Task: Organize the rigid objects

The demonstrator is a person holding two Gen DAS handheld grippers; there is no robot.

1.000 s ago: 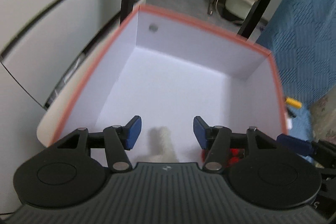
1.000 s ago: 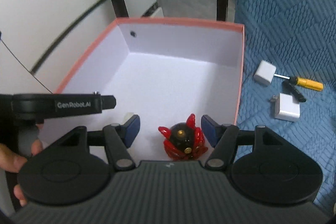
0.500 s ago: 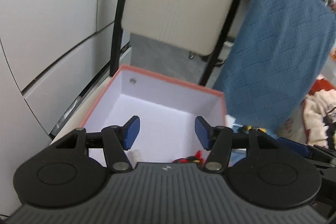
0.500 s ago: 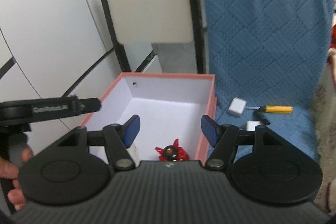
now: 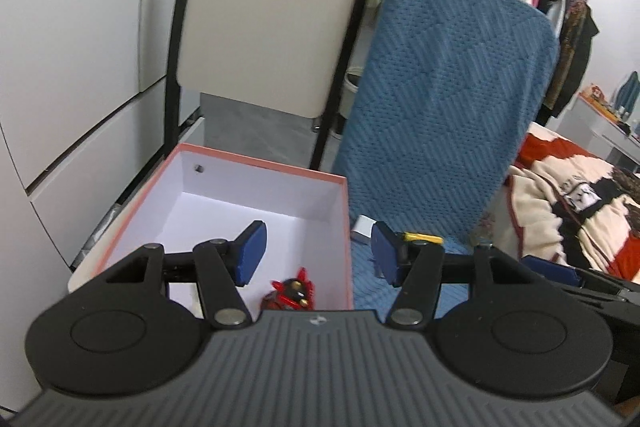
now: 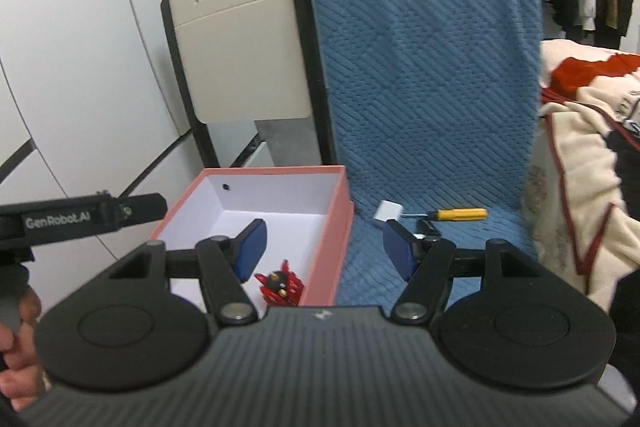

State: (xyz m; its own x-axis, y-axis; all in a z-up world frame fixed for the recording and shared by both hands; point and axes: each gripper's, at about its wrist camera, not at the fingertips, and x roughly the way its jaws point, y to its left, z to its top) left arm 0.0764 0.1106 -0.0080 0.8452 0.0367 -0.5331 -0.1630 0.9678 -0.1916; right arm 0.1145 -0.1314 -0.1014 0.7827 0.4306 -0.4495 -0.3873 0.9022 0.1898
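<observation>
on the blue cushion beside the box, both grippers' fingers spread, empty.

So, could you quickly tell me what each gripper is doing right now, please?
Left gripper: open, holding nothing.
Right gripper: open, holding nothing.

Matt cardboard box, glossy plastic toy, perhaps quilted cloth cover.
</observation>
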